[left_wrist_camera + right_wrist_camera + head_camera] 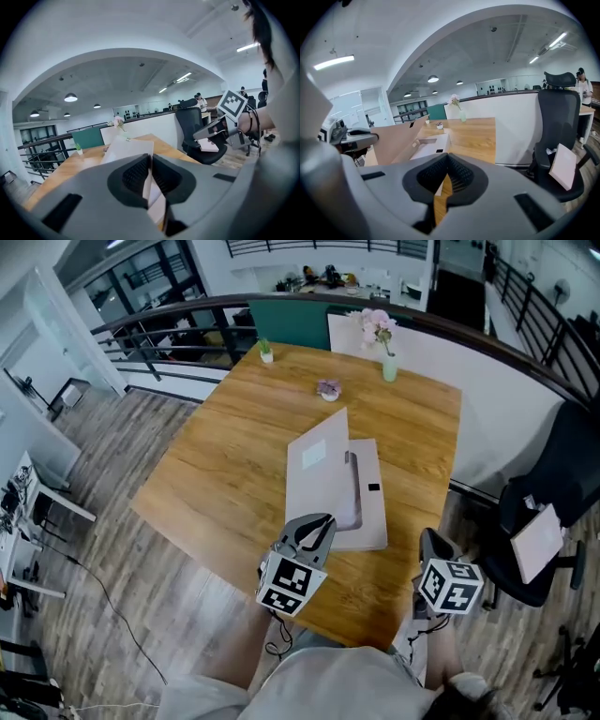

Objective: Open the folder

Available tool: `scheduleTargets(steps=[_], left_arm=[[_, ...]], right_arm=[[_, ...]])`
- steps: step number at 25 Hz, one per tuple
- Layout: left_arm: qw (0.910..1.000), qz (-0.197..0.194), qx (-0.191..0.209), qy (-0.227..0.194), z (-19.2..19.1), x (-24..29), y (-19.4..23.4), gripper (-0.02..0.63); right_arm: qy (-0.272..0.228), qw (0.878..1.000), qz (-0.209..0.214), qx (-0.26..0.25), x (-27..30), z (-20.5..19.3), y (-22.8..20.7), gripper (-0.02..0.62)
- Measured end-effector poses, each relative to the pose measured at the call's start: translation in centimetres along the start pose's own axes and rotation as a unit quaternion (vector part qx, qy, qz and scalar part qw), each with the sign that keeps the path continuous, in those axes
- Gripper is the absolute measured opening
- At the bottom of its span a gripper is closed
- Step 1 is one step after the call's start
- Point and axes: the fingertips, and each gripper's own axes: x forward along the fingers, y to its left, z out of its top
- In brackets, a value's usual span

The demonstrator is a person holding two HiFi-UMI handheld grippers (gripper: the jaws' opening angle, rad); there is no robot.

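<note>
Folder (370, 493) lies mid-table, long axis 12 to 6, base flat. My left gripper (311, 532) is clenched on the near edge of its cover (317, 460), which stands part-raised. Spine looks to sit on the 9 o'clock side, so the swing goes that way. Right gripper (433, 542) closed, empty, at 4 o'clock by the table (216, 474) edge.

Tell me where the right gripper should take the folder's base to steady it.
I'd take the base by its bare right edge, coming in from the right. The cover, pinched in the left gripper, stands tilted up over the left part, so only that side lies free, and the right gripper is nearest it.
</note>
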Motion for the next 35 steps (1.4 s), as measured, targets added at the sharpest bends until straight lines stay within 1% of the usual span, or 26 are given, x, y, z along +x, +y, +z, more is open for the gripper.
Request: scheduleTargets(steps=[3, 6, 9, 13, 17, 21, 23, 25, 29, 35], left_arm=[[0.9992, 0.030, -0.023, -0.014, -0.1, -1.4, 1.6, 0.015], [0.9963, 0.064, -0.050, -0.027, -0.2, -2.9, 3.5, 0.009], [0.9907, 0.100, -0.081, -0.044, -0.6, -4.5, 5.6, 0.006], [0.9806, 0.147, -0.117, -0.057, -1.4, -6.8, 8.4, 0.005], [0.9669, 0.196, -0.149, -0.068, -2.5, -9.3, 11.5, 0.005], [0.9477, 0.238, -0.198, -0.079, -4.1, -11.8, 14.5, 0.005], [0.9401, 0.250, -0.217, -0.081, -5.2, -12.8, 15.7, 0.005], [0.9349, 0.257, -0.231, -0.081, -6.2, -13.6, 16.6, 0.005], [0.9248, 0.280, -0.245, -0.080, -7.8, -14.7, 18.4, 0.005], [0.8994, 0.324, -0.285, -0.068, -11.6, -16.4, 21.4, 0.006]], right_arm=[[-0.007, 1.000, 0.007, -0.011, 0.7, 1.2, 1.1, 0.002], [-0.010, 1.000, 0.015, -0.025, 1.4, 2.1, 2.2, 0.002], [-0.011, 0.999, 0.022, -0.036, 2.0, 2.9, 3.2, 0.002], [-0.007, 0.998, 0.033, -0.051, 2.5, 2.9, 4.7, 0.002], [0.000, 0.997, 0.039, -0.064, 2.9, 2.7, 6.3, 0.002], [0.003, 0.997, 0.038, -0.072, 3.1, 2.7, 7.4, 0.002], [0.003, 0.996, 0.038, -0.075, 3.3, 2.6, 8.0, 0.002], [0.003, 0.996, 0.037, -0.078, 3.4, 2.5, 8.6, 0.002], [0.001, 0.995, 0.037, -0.088, 3.5, 2.6, 10.0, 0.002], [0.008, 0.995, 0.030, -0.099, 3.7, 1.9, 11.4, 0.002]])
